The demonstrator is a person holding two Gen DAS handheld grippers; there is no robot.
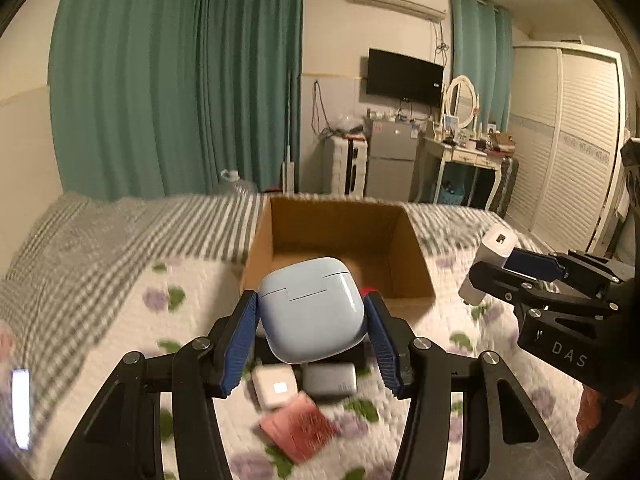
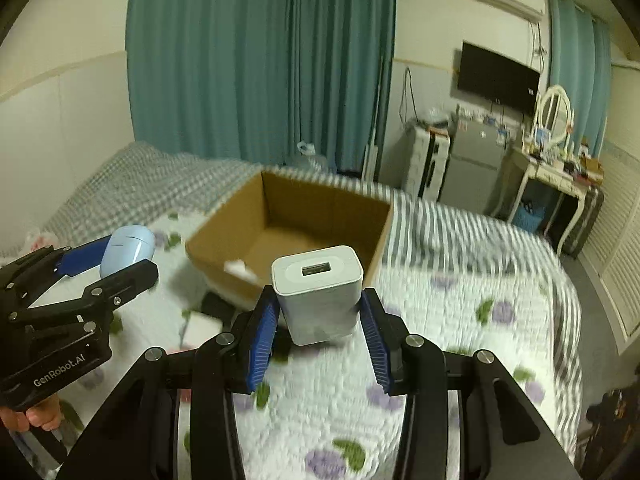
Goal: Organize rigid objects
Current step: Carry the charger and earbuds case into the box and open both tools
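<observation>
My left gripper (image 1: 312, 312) is shut on a light blue earbud case (image 1: 314, 310), held above the bed just in front of an open cardboard box (image 1: 416, 256). My right gripper (image 2: 318, 308) is shut on a white USB charger (image 2: 320, 292), held in the air near the box (image 2: 380, 232). The charger also shows at the right of the left wrist view (image 1: 490, 256), and the blue case at the left of the right wrist view (image 2: 128, 248). A white item (image 2: 240, 268) lies inside the box.
On the floral quilt (image 1: 460, 360) below the left gripper lie a white adapter (image 1: 276, 388), a grey case (image 1: 330, 378), a black item and a red booklet (image 1: 300, 428). A dresser, fridge and wardrobe stand beyond the bed.
</observation>
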